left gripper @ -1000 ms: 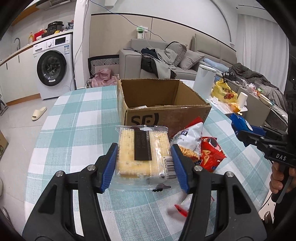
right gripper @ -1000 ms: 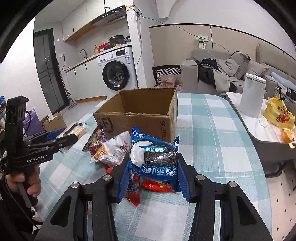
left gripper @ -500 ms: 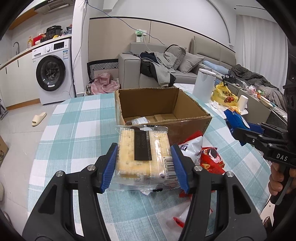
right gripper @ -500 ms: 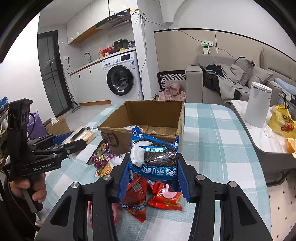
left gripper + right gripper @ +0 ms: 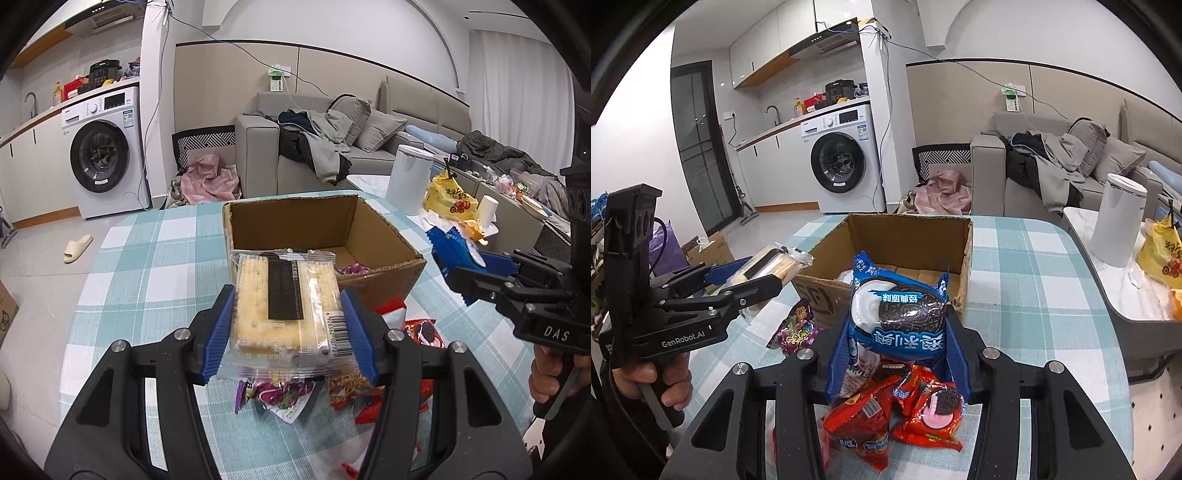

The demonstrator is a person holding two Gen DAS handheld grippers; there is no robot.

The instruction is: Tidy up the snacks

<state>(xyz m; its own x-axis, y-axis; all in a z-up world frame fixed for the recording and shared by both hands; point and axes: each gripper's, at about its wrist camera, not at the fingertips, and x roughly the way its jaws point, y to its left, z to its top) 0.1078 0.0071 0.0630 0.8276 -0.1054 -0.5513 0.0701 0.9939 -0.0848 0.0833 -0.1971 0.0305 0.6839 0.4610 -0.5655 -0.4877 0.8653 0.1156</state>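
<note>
Left tongs [image 5: 288,325] narrowed onto a clear-wrapped pack of yellow crackers [image 5: 286,308], blue pads pinching both long sides, pack held in the air just short of the open cardboard box [image 5: 380,236] at mid-bench. Right tongs [image 5: 897,339] likewise clamped on a blue cookie packet [image 5: 899,314], lifted above loose red snack packs [image 5: 897,413] on the checked bench [image 5: 1027,280], near the box's front wall.

A white washing machine [image 5: 105,162] stands far left under a kitchen counter [image 5: 798,123]; a clothes-strewn grey sofa [image 5: 332,147] lines the far beige wall; pale tiled floor [image 5: 33,258].
</note>
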